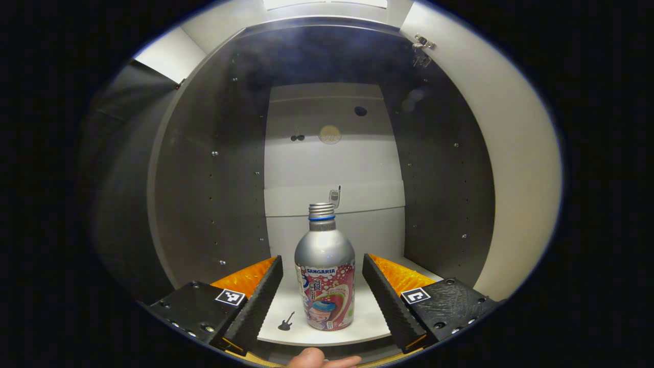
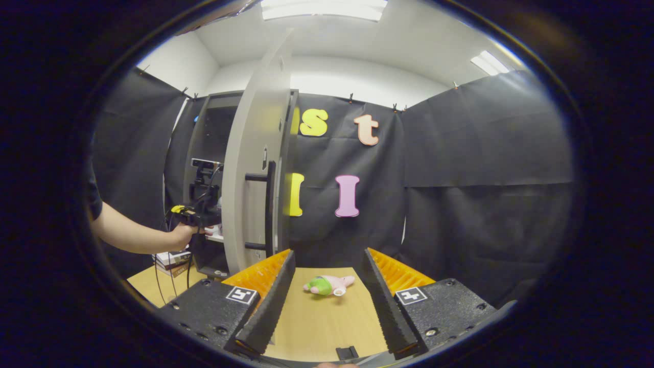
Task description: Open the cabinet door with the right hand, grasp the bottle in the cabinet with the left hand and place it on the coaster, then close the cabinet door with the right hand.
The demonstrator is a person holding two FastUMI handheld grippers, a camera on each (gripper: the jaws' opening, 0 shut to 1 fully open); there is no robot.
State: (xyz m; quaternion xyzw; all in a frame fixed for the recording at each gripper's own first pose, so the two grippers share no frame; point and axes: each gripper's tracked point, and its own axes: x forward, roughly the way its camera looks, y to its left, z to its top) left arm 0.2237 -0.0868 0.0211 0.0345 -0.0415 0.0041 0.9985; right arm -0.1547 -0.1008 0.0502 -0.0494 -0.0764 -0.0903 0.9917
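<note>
**Two fingers astride an upright bottle, not yet closed**

In the left gripper view, the left tool (image 1: 323,291) is spread wide and the bottle (image 1: 325,278) stands dead ahead in the gap between its fingers, on the white shelf (image 1: 368,327) inside the cabinet (image 1: 214,168). The bottle's long axis is vertical, cap up, and bare shelf shows on either side of it, so neither finger touches it (the left one looks marginally nearer). My judgement: closing straight across the body should take it, perhaps after a little more reach forward.

In the right gripper view, the cabinet door (image 2: 255,168) stands swung open, edge-on, with its dark handle (image 2: 268,209) facing out. The right tool (image 2: 327,306) is also open and holds nothing, hovering over the wooden counter (image 2: 327,327) where a small plush toy (image 2: 328,284) lies. The left arm (image 2: 138,235) reaches into the cabinet.
</note>
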